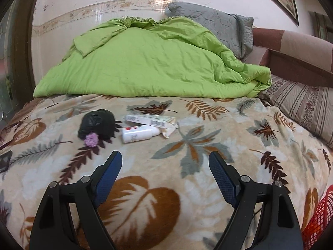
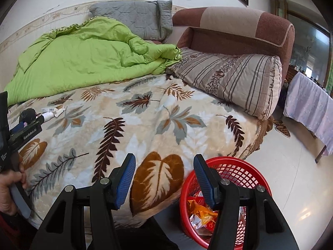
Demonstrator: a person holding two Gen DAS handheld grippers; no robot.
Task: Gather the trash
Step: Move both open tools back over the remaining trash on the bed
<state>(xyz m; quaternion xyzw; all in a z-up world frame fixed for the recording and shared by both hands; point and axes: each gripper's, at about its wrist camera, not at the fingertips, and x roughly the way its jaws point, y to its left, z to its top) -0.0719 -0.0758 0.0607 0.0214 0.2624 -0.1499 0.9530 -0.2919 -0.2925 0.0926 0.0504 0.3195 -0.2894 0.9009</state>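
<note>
seen first from the left wrist, the left gripper [image 1: 165,158] hangs over a leaf-print blanket [image 1: 208,129] with its blue-padded jaws spread wide and nothing between them. ahead of it on the blanket lies a small cluster of trash: a crumpled black plastic bag [image 1: 97,124] with a lilac wad [image 1: 91,140] at its near edge, a white bottle [image 1: 139,133] on its side just to the right, and a flat white carton [image 1: 148,120] with a barcode touching the bottle's far side. behind them a green quilt [image 1: 145,62] is heaped against a grey pillow [image 1: 216,24], and a striped pillow [image 1: 301,106] sits at the right. a red mesh basket [image 1: 318,214] shows at the lower right edge. from the right wrist, the right gripper [image 2: 164,164] is held above the bed's near corner, jaws parted and empty. just below its right finger the red basket [image 2: 245,170] stands on the pale floor beside the bed, holding orange and silver wrappers [image 2: 199,212]. at the far left a hand [image 2: 9,189] grips the other tool's handle, and the same trash cluster is small in the distance beyond it.
</note>
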